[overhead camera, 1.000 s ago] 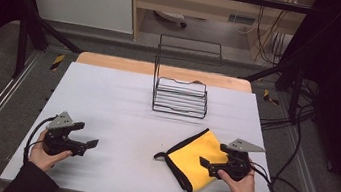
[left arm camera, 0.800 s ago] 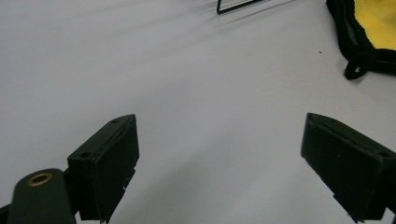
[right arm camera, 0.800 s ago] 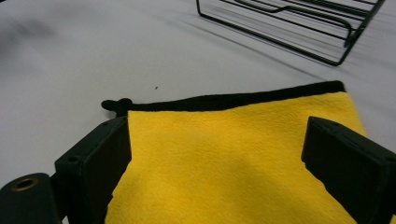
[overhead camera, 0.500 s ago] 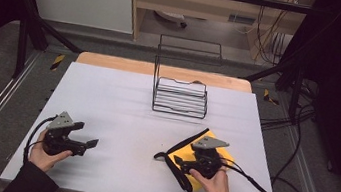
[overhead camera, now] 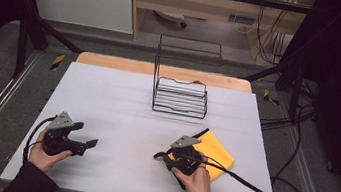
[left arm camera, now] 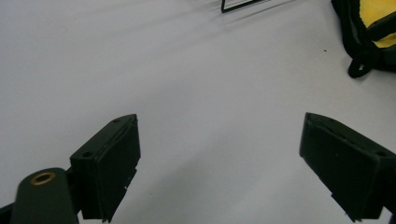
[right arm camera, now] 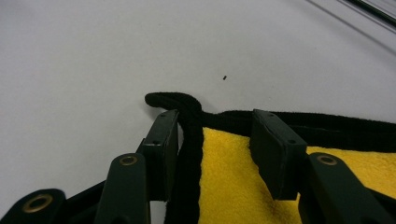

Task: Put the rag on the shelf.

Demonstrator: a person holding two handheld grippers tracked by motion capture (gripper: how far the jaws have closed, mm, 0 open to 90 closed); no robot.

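at the left of the white table [overhead camera: 122,104], the left gripper [overhead camera: 85,143] rests low in a hand [overhead camera: 44,155], its jaws spread wide over bare tabletop and gripping nothing. past the middle, toward the far edge, stands a black wire rack [overhead camera: 180,96], and in front of it to the right the right gripper [overhead camera: 161,157] sits over the near-left corner of a yellow cloth [overhead camera: 216,150] with black edging [right arm camera: 189,154] and a small black loop [right arm camera: 170,99]; its jaws stand partly apart astride that edging, not yet pinched on it. the cloth lies flat on the table's near right part, and no brand, label or writing can be read on anything here.
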